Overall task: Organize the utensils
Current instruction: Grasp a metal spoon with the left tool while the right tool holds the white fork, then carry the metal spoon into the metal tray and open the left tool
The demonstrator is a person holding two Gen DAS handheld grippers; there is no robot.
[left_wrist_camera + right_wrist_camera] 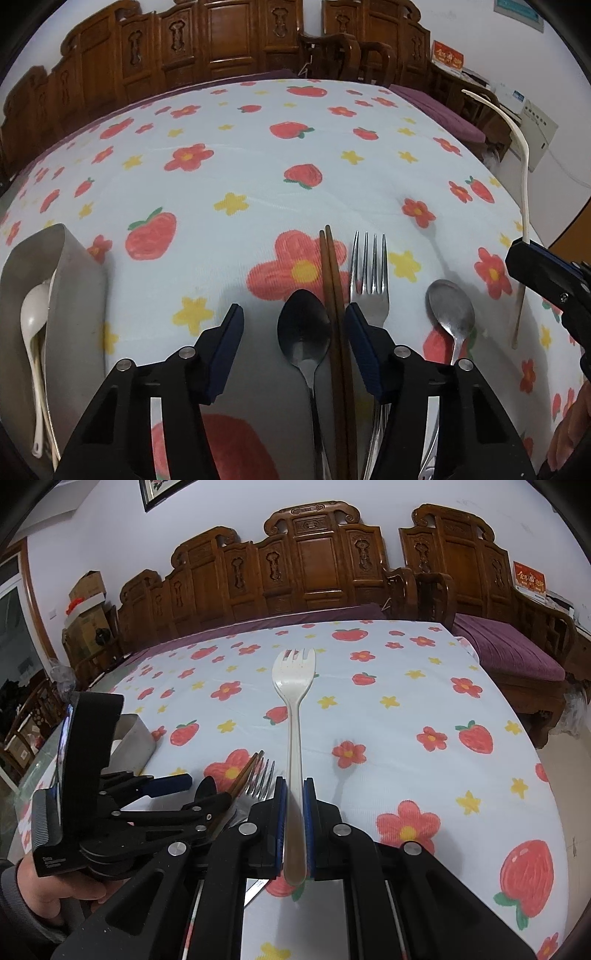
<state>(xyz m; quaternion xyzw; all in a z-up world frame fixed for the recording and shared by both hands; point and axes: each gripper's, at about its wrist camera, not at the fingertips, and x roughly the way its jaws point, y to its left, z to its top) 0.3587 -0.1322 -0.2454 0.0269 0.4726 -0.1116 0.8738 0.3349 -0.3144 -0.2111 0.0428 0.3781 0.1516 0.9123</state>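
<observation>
Now my left gripper (293,326), half-open, straddles the dark spoon (304,325) and chopsticks (334,317) on the worktop (229,155); centre on one before closing. My right gripper (293,799) clamps the white fork (293,686), tines ahead.

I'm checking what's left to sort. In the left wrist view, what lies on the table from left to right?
Metal tray holding a white spoon → dark spoon → chopsticks → metal fork → silver spoon → white fork, held by the right gripper.
</observation>
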